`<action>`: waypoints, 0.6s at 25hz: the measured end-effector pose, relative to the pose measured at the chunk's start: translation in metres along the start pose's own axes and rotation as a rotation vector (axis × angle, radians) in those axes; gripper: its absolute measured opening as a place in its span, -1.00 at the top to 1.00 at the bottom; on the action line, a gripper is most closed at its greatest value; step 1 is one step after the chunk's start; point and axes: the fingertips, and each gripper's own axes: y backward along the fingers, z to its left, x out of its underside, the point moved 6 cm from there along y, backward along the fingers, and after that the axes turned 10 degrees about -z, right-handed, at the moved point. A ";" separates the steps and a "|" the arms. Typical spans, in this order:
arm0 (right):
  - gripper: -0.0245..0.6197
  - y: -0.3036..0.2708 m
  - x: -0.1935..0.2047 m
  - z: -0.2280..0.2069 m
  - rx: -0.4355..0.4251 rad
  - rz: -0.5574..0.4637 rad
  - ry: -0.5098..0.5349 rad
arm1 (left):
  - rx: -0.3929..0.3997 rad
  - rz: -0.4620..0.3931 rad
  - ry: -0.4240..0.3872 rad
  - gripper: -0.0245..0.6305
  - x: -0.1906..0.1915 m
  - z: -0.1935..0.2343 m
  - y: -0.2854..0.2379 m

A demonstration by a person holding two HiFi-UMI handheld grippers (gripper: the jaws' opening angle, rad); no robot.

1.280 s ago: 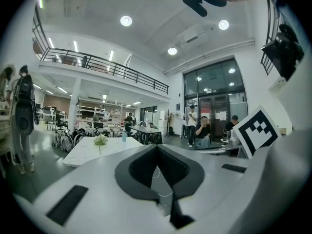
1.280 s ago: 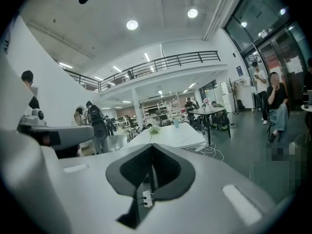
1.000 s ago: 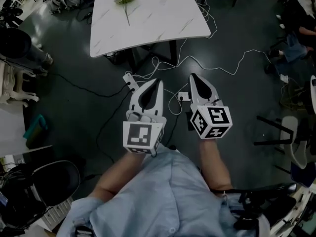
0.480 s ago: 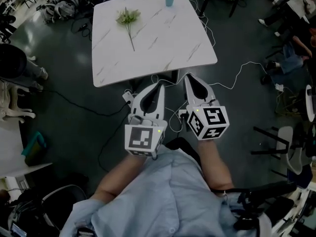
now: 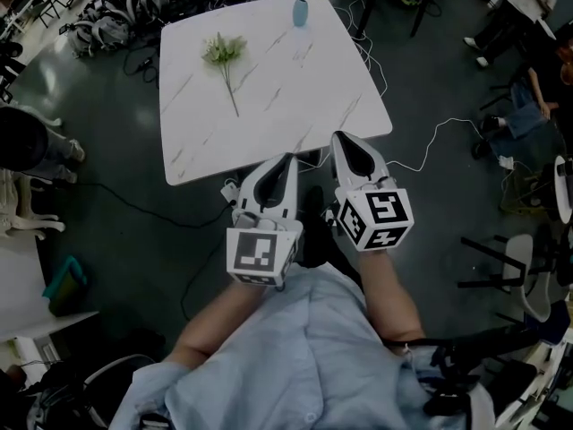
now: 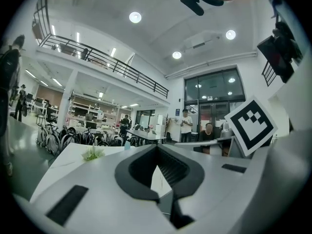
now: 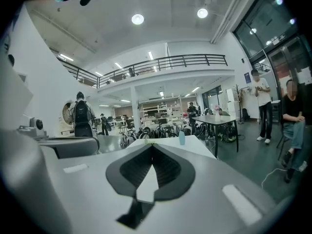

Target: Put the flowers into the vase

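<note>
Closed and empty, left claw (image 5: 287, 159) and right claw (image 5: 339, 136) at the near edge of the white tabletop (image 5: 295, 97), flowers (image 5: 222, 52) lying flat at its far left, seemingly a pale blue vase (image 5: 300, 12) upright beyond, apart.

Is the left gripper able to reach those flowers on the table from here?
Probably not yet: the left gripper is only at the near edge of the table, and the flowers lie far across it. Nothing stands between them.

Left tongs (image 5: 287, 159), right tongs (image 5: 339, 136), nearer table (image 5: 269, 88)
</note>
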 end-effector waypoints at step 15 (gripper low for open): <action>0.91 -0.170 0.018 -0.077 -0.204 0.084 -0.110 | -0.150 0.057 -0.074 0.91 0.008 0.054 -0.154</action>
